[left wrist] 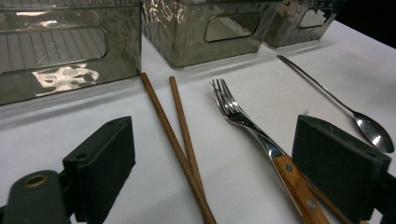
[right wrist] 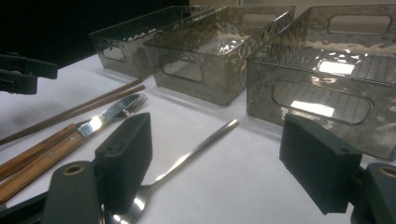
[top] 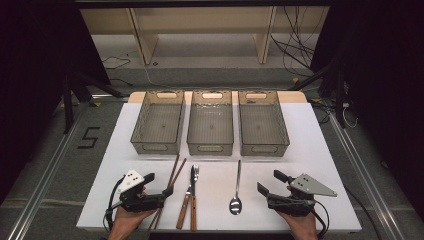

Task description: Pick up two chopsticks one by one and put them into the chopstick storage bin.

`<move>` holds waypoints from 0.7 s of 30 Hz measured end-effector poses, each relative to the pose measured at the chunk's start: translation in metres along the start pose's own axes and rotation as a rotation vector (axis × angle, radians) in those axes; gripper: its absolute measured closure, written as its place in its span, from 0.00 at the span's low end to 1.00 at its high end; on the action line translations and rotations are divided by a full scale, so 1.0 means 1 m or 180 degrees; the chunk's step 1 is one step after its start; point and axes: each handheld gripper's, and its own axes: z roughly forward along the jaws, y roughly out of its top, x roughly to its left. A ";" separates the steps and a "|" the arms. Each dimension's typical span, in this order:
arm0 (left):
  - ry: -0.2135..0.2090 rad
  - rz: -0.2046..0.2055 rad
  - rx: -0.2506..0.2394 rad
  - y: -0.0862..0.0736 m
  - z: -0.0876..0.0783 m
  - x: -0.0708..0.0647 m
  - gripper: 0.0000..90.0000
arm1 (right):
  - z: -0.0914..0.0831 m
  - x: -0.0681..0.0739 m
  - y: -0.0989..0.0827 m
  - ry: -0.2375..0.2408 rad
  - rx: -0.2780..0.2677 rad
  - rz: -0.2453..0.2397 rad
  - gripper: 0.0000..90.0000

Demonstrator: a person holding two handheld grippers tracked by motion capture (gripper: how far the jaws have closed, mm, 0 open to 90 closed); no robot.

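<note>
My left gripper point(top: 159, 186) hangs over the chopsticks point(top: 171, 181), my right gripper point(top: 270, 184) beside the spoon point(top: 236, 189), both jaws open and empty.

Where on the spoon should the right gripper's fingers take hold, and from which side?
Probably mid-handle on the spoon, coming from above with the fingers either side of the thin stem. It lies flat on the white table, bowl toward the person, apart from the knife, so the right gripper, open beside it, has room.

A grey carpeted floor point(top: 45, 165) surrounded the white worktop point(top: 320, 165); a pale wooden shelf unit point(top: 200, 25) stood behind, black cables point(top: 295, 50) trailing, darkness at both sides.
</note>
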 end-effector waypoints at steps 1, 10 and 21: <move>0.0000 0.0000 0.0000 0.000 0.000 0.000 0.14 | 0.000 0.000 0.000 -0.0004 -0.0001 -0.0008 0.29; 0.0031 0.0010 0.0042 0.001 0.001 -0.002 0.15 | 0.001 0.000 0.000 -0.0017 0.0020 -0.0035 0.30; 0.0183 -0.0180 0.0197 0.015 0.000 0.004 0.21 | 0.001 -0.001 0.000 -0.0046 0.0028 -0.0054 0.30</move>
